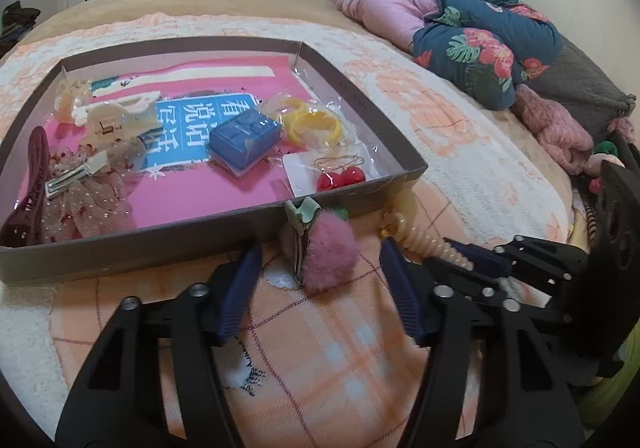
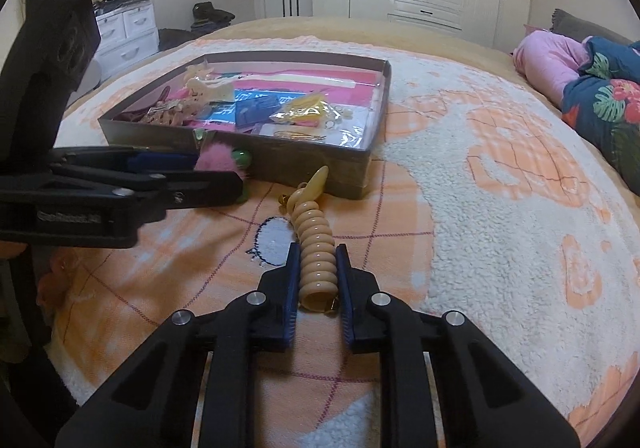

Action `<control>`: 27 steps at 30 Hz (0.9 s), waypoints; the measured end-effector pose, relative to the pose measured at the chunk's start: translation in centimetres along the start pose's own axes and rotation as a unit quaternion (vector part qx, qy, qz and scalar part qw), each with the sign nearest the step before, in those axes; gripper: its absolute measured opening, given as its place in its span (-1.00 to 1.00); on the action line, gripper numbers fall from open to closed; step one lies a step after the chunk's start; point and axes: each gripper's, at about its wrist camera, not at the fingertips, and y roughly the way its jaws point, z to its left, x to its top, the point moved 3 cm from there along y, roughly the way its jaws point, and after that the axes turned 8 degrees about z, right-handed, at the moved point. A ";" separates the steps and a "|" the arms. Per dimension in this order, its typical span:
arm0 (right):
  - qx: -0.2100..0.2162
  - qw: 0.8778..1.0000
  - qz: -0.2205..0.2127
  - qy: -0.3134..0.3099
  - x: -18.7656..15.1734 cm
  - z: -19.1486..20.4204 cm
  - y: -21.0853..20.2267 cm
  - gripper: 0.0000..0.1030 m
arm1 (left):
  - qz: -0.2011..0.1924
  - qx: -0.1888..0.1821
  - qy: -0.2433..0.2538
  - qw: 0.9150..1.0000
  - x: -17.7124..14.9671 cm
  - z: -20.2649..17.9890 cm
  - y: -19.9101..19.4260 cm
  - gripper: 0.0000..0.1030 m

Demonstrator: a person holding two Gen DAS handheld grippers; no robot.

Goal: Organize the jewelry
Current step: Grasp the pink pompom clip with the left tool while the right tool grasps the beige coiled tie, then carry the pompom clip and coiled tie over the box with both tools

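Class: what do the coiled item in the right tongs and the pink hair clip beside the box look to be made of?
Coiled hair tie: probably smooth beige plastic, its glossy rings catching highlights. Pink hair clip: fuzzy, fur-like pile, matte, on what looks like a thin metal clip; mint-green end, probably plastic.

Soft indoor light — fisheye bending, dark corners, slight blur.

You see one shallow grey box (image 1: 352,96). Inside it, count one blue case (image 1: 244,138), two yellow bangles (image 1: 316,124) and two red cherry earrings (image 1: 342,178). Outside on the blanket, count one pink fluffy clip (image 1: 326,254) and one beige spiral hair tie (image 2: 316,248).
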 end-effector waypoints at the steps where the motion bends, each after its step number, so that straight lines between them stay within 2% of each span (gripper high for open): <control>1: -0.001 1.000 -0.001 0.004 0.0 -0.2 -0.1 -0.67 | 0.001 0.002 -0.001 1.000 0.0 0.0 0.2 -0.10; 5: 0.001 1.000 -0.004 0.020 -0.2 -1.2 -0.3 -0.67 | 0.003 0.005 -0.005 1.000 0.2 0.2 0.5 -0.54; 18: 0.015 0.999 -0.018 0.030 -0.2 -1.0 -1.3 -0.67 | -0.007 -0.009 0.002 1.000 -0.6 -0.1 -1.0 -0.58; 27: 0.031 0.999 -0.036 0.008 0.4 0.9 -2.9 -0.67 | -0.028 -0.003 -0.004 1.000 -1.1 0.7 -3.6 -0.58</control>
